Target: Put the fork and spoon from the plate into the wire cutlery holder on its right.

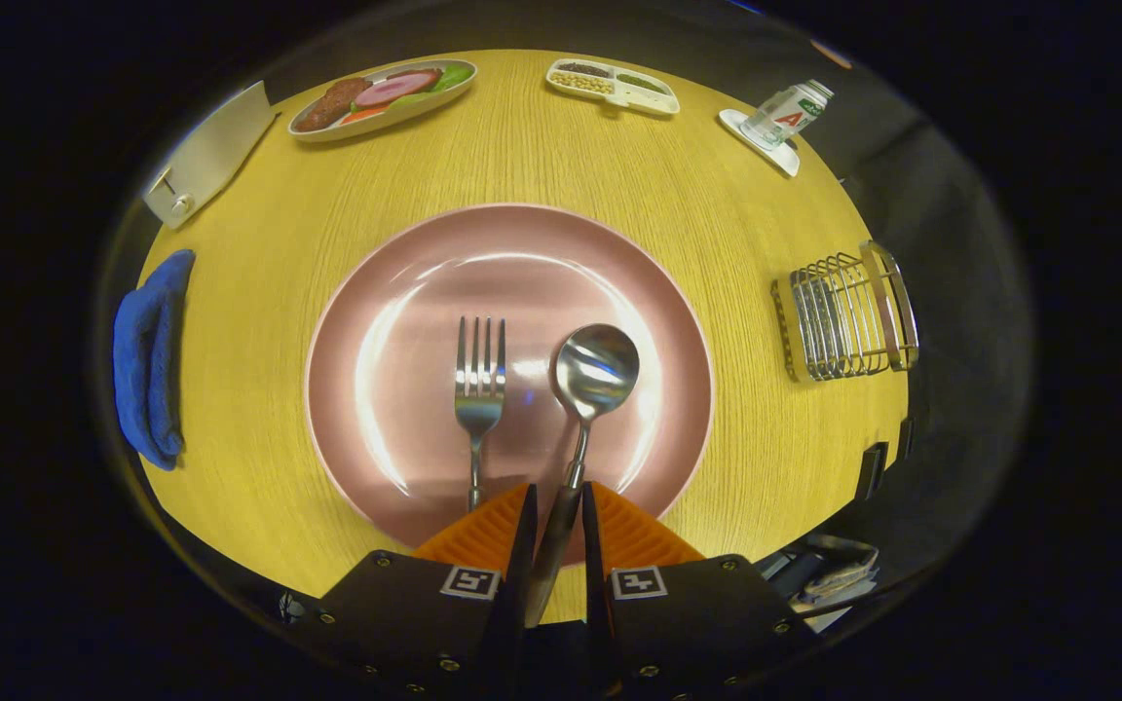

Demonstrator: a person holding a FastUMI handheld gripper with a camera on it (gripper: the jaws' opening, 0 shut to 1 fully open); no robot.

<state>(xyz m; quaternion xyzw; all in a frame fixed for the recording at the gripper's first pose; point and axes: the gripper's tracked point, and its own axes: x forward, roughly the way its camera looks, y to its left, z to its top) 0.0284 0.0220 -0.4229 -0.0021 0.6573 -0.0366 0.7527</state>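
Observation:
A pink plate (405, 292) lies in the middle of the yellow wooden table. On it rest a steel fork (479, 385) and, to its right, a steel spoon (595, 375), both with heads pointing away from me. My gripper (558, 506) sits at the plate's near rim, its two fingers closed against the spoon's dark handle, which runs back between them. The fork's handle ends just left of the left finger. The wire cutlery holder (848, 313) stands on the table to the right of the plate, near the table's edge.
A blue cloth (150, 355) lies left of the plate. At the back stand a white box (205, 156), an oval dish of food (381, 95), a divided tray (612, 86) and a bottle on a coaster (785, 117). The table's right edge runs just past the holder.

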